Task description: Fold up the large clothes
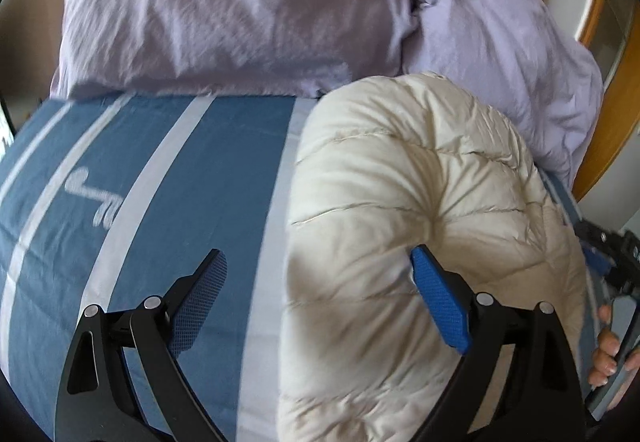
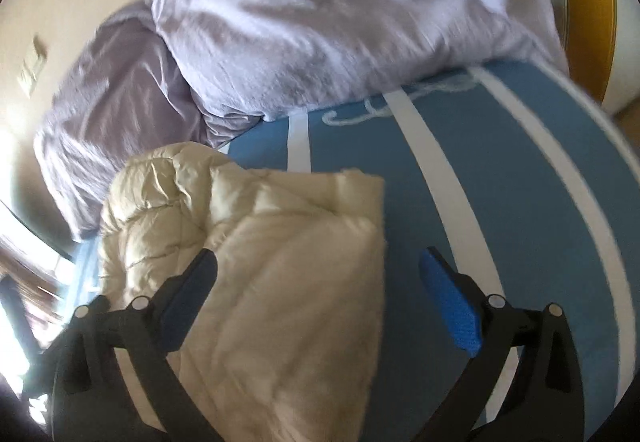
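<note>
A cream quilted puffer jacket [image 1: 420, 226] lies folded into a thick bundle on the blue bed sheet with white stripes [image 1: 180, 170]. My left gripper [image 1: 320, 302] is open, its jaws wide apart over the bundle's left edge, with the right pad [image 1: 440, 306] against the jacket. In the right wrist view the jacket [image 2: 260, 262] lies low and left on the sheet [image 2: 500, 202]. My right gripper [image 2: 316, 302] is open over the jacket's right edge and holds nothing. The right gripper also shows in the left wrist view [image 1: 608, 262], at the far right edge.
A lilac pillow [image 1: 240, 2] and a lilac duvet [image 1: 500, 54] lie at the head of the bed; the duvet also shows in the right wrist view [image 2: 340, 10]. A wooden frame [image 1: 616, 90] stands at the right. A beige wall [image 2: 60, 2] is behind.
</note>
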Action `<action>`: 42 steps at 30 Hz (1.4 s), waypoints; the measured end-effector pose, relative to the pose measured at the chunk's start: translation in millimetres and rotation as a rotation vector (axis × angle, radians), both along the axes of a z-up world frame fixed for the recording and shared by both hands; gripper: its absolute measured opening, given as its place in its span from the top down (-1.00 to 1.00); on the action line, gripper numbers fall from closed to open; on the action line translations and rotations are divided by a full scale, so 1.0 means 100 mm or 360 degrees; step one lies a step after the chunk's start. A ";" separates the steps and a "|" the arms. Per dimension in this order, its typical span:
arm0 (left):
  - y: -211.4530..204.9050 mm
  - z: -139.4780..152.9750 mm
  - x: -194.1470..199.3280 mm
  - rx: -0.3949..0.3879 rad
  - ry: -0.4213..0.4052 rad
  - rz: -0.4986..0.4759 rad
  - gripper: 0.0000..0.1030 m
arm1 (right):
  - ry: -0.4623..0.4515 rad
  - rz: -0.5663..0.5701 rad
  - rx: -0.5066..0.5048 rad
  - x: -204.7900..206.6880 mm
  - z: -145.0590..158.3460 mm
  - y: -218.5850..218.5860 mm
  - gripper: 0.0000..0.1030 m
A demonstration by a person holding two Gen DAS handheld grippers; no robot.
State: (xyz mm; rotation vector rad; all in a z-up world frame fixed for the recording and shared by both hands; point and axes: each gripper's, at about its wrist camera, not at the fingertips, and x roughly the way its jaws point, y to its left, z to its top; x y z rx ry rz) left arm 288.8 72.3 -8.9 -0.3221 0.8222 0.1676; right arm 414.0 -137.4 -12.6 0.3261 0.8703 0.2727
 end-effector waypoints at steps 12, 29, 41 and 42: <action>0.08 -0.07 -0.10 -0.0201 0.0045 -0.0072 -0.83 | 0.0366 0.0174 0.0424 0.04 -0.44 -0.13 -0.95; 0.27 -0.36 0.14 -0.0687 0.0101 -0.0114 -0.82 | 0.0318 0.0396 0.0438 0.13 -0.49 0.18 -0.94; 0.26 -0.42 0.14 -0.0935 0.0004 -0.0169 -0.16 | 0.0236 0.0495 0.0578 0.13 -0.49 0.19 0.02; 0.27 -0.40 0.14 -0.0933 -0.0010 -0.0173 -0.09 | 0.0223 0.0502 0.0573 0.13 -0.47 0.20 0.11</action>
